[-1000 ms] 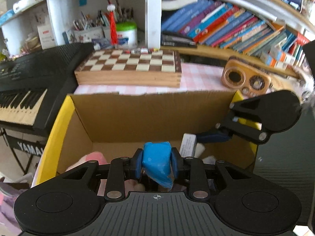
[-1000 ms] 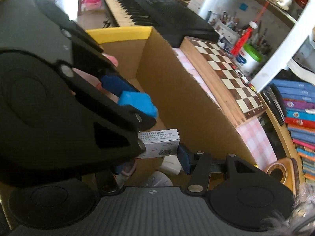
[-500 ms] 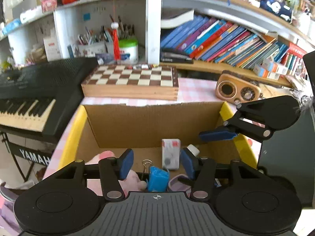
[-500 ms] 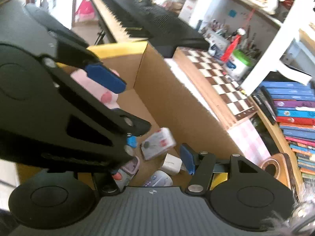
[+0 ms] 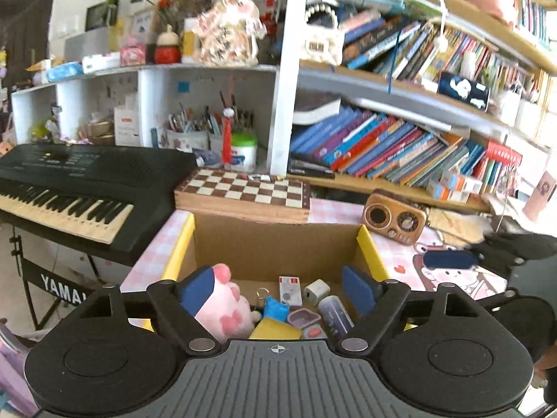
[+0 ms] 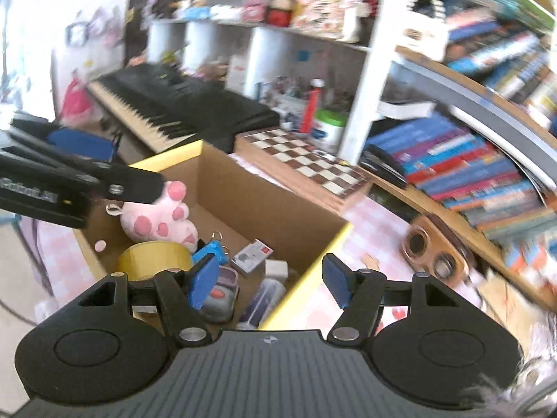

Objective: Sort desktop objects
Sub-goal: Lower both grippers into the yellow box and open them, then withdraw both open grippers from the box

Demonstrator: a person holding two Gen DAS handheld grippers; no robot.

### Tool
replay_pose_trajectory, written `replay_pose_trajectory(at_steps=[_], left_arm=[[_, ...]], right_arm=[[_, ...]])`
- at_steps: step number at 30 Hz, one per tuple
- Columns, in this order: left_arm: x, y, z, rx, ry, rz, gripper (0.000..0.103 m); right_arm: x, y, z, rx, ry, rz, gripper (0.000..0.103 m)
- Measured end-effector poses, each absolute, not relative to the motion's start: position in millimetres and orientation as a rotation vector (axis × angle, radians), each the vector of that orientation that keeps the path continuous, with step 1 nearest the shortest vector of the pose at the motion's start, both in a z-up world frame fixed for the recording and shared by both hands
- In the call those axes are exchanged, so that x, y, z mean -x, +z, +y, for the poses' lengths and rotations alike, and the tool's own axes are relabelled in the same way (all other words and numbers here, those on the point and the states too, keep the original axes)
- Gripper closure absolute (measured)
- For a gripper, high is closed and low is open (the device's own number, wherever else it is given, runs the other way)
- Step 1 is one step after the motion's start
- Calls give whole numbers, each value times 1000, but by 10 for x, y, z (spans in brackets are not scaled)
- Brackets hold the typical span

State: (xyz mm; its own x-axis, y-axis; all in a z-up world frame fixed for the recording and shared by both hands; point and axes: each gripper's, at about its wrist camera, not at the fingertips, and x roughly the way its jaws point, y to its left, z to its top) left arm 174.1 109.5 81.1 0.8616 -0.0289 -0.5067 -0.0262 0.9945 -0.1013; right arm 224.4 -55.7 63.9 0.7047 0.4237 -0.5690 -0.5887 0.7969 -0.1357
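Observation:
An open cardboard box (image 5: 278, 244) with yellow flaps stands on the pink checked table. In it lie a pink plush toy (image 5: 222, 310), a blue item (image 5: 275, 308), a small white carton (image 5: 290, 289), a white charger (image 5: 316, 291), a yellow tape roll (image 6: 153, 257) and small cases. My left gripper (image 5: 276, 291) is open and empty above the box. My right gripper (image 6: 268, 278) is open and empty over the box's right flap (image 6: 306, 275). The box also shows in the right wrist view (image 6: 264, 205).
A wooden chessboard (image 5: 243, 191) lies behind the box. A black keyboard (image 5: 76, 181) stands at the left. A wooden radio (image 5: 395, 221) sits right of the box. Bookshelves (image 5: 400, 146) and pen pots (image 5: 195, 132) line the back.
My left gripper let go of the blue item and my right gripper let go of the white carton; both now lie in the box. Both grippers opened and rose away from it.

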Motion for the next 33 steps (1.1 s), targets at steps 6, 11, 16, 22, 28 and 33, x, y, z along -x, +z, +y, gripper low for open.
replay_pose_trajectory(at_steps=[6,11,16,22,28,33], left_arm=[[-1303,838,1090,110,-21,509,19],[-937,824,1021,94,-32,494,17],[-604,771,926,73,-39,473,13],[-263,687,839,25,-43,471,12],[-11,607,772,7,-30,471,9],[91,528,710,-22,-15,493,9]], right_arm=[[-1775,714,-824,182,474,553,40],[-1356,742,-905,158,407,522,40],[-965,685,-992,126,337,508,40],[-578,590,-1085,108,286,540,40],[-231,460,-1169,83,224,555,40],[-65,302,-1227,34,176,598,40]])
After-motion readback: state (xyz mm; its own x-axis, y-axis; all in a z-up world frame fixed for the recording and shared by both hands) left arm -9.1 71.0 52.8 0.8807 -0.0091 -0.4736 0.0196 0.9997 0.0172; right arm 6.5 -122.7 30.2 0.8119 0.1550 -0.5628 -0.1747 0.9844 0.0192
